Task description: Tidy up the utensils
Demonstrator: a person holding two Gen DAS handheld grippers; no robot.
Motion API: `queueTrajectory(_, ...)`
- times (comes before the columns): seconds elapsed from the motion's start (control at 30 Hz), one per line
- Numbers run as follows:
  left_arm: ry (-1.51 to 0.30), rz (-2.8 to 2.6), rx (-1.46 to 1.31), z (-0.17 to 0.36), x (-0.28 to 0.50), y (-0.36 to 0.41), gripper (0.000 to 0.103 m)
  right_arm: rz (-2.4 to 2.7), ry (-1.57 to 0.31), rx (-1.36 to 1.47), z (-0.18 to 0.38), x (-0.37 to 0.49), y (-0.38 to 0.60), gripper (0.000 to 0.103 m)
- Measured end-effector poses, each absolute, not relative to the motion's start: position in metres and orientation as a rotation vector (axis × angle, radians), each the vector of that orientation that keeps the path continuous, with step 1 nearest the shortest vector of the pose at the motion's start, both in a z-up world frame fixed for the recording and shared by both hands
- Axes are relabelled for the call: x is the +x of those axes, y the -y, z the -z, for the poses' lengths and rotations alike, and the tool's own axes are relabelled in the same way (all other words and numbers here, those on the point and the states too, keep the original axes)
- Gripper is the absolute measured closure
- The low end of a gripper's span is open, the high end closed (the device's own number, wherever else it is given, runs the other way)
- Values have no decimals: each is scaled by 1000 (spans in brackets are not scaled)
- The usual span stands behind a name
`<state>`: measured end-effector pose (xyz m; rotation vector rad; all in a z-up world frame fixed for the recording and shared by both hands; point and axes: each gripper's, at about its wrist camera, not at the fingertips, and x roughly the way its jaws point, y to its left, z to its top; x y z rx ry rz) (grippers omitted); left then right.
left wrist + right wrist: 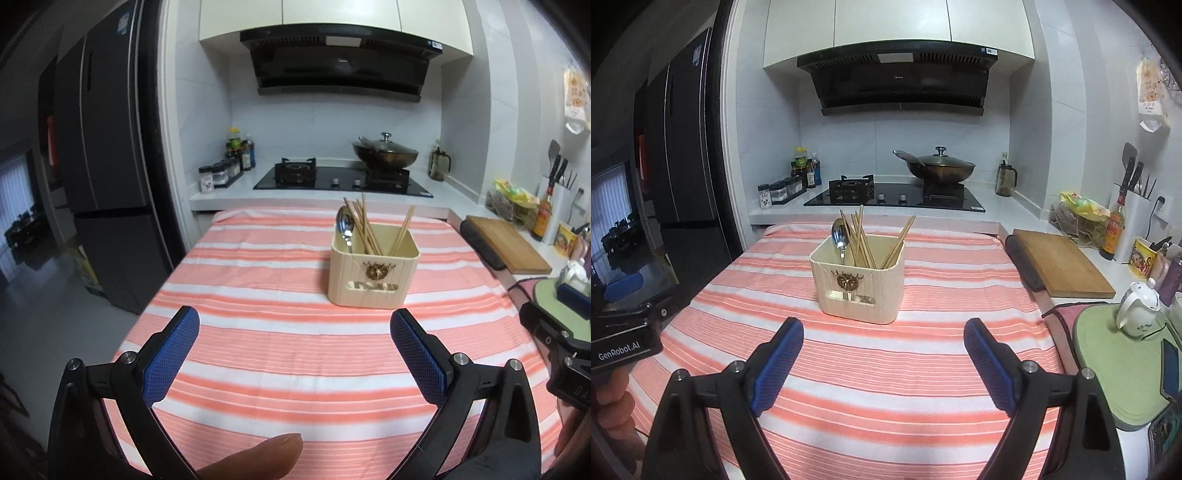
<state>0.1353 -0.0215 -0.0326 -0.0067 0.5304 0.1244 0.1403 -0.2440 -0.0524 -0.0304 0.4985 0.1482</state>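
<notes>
Your grippers hang empty over the cloth (258,350).
Left gripper (294,325) and right gripper (883,334) gape wide; the holder (857,280) has chopsticks (862,236) and spoon (840,234).

The kitchen was evenly, rather dimly lit with a cool cast. Edges bowed and went black towards every corner. The striped cloth (295,332) stayed sharp; soft shadow fell at six o'clock.

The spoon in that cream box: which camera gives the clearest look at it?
The right wrist view: the spoon stands there nearer mid-frame, its bowl clear of the chopsticks and above the box rim. In the left wrist view it shows too, but chopsticks cross close beside its bowl.
</notes>
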Motion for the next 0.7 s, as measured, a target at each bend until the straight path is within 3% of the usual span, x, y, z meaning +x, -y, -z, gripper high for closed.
queueTrajectory(0.7,-546,-113,-4,15,114,19,0,-208,-480,-38,24,106,219,13)
